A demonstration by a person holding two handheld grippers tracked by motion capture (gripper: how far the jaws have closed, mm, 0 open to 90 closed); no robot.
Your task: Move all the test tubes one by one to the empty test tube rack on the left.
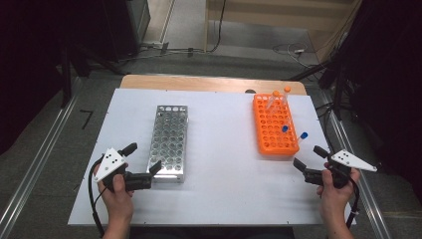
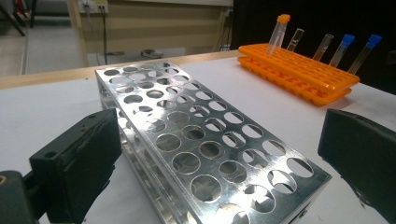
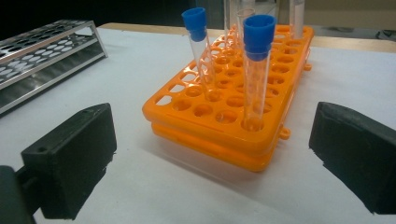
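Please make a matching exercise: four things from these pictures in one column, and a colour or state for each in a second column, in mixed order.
Things:
1. metal rack
2. plastic rack
3. nearest tube's cap
4. right hand-held gripper

Colour or state:
A. blue
B. open, holding nothing
C. silver, all holes empty
D. orange, with tubes standing in it

Pairs: 1-C, 2-D, 3-A, 4-B

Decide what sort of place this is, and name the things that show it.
Probably a laboratory workbench: an orange tube rack holding capped test tubes, an empty metal tube rack, and a white table on a cabled floor.
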